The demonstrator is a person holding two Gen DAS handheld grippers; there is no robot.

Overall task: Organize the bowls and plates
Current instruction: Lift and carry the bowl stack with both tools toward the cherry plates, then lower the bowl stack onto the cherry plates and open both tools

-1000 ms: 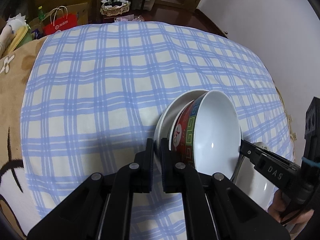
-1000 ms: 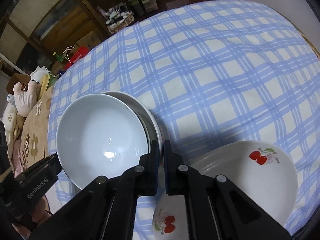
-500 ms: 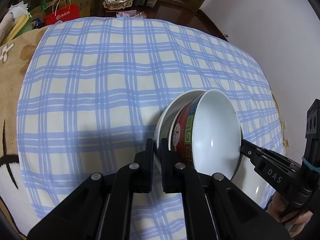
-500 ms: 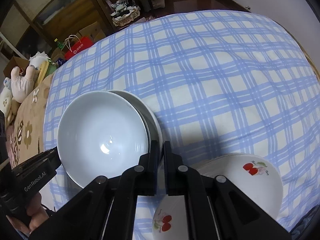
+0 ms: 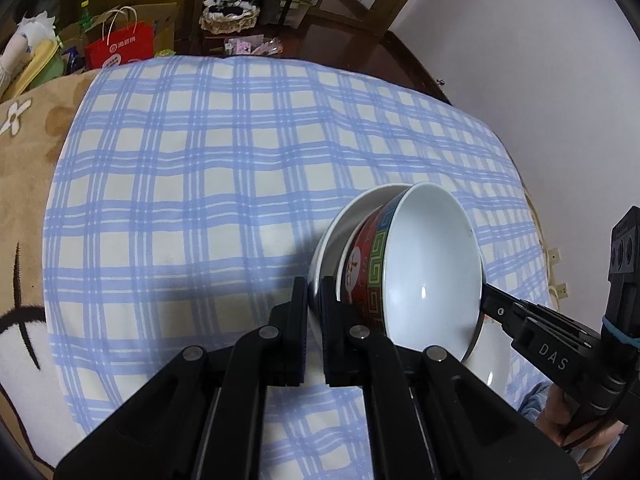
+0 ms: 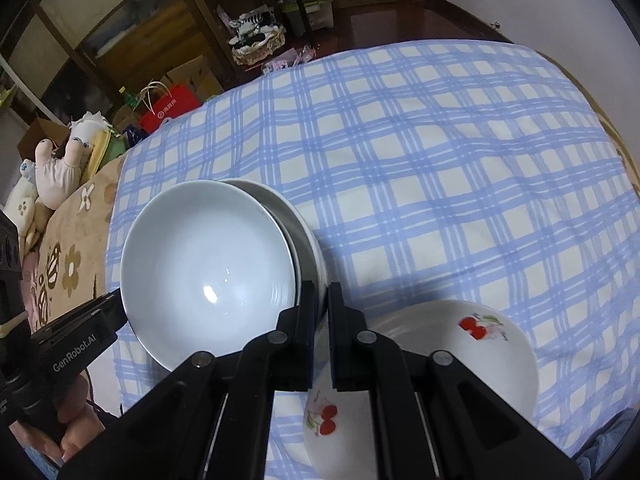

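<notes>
A bowl [image 5: 432, 272], white inside and red-patterned outside, sits in a white plate [image 5: 340, 224]. The stack hangs tilted above the blue checked cloth [image 5: 200, 200]. My left gripper [image 5: 314, 292] is shut on the plate's near rim. My right gripper [image 5: 486, 306] grips the opposite side. In the right wrist view the right gripper [image 6: 324, 296] pinches the plate's rim [image 6: 308, 240], with the bowl [image 6: 208, 264] to its left. The left gripper [image 6: 116, 308] holds the far side.
White dishes with cherry prints [image 6: 460, 360] lie on the cloth [image 6: 440, 160] under the right gripper, with a smaller one [image 6: 324, 420] beside them. A beige flowered blanket [image 5: 24, 184] borders the cloth. A red bag [image 5: 120, 44] and clutter stand beyond. A white wall [image 5: 540, 60] is on the right.
Both grippers have risen together with the plate and bowl still in their grip. The cloth and the cherry dishes look farther below.
</notes>
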